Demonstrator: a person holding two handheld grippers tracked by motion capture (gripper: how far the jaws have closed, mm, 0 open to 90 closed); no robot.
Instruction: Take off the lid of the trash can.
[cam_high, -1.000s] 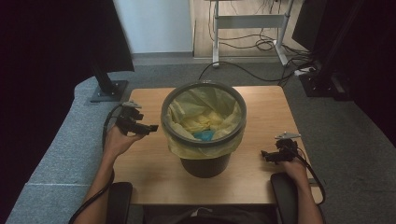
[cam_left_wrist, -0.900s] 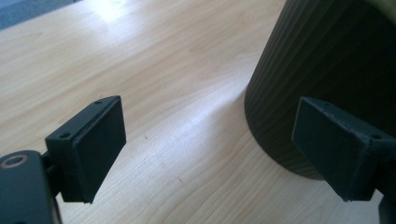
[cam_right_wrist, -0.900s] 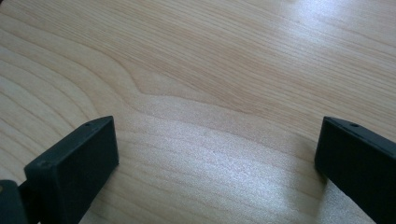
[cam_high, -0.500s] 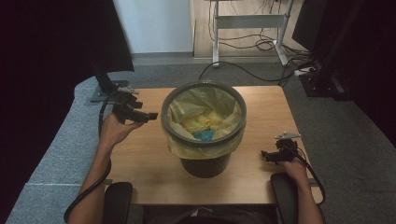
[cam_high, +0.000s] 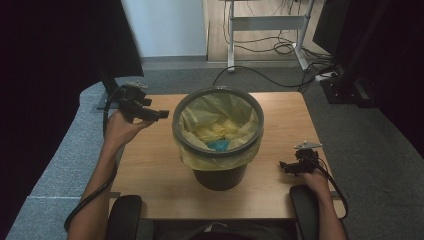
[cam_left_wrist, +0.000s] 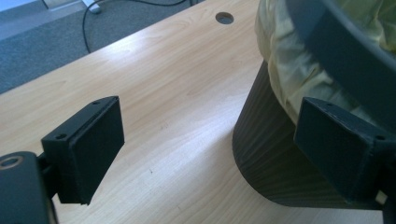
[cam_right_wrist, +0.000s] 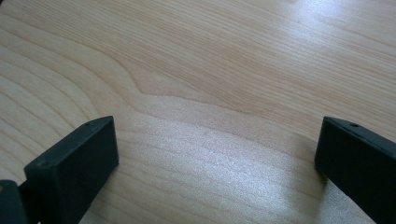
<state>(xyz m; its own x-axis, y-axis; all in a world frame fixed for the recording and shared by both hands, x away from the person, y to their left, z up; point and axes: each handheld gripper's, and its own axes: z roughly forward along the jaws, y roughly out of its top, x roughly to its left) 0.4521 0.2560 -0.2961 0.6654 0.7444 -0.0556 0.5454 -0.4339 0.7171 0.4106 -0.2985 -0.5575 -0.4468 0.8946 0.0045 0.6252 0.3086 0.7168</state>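
Both tools (cam_high: 162, 114) (cam_high: 283, 165) gape beside dark bin (cam_high: 220, 176) lined with crumpled yellow bag (cam_high: 200, 112).

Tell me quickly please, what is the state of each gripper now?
Left gripper: open, holding nothing, beside the bin.
Right gripper: open, holding nothing, low over the table.

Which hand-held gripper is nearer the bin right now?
Left. The left hand-held gripper is open beside the bin, by its rim, not touching. The right hand-held gripper is open, low over the table, farther off.
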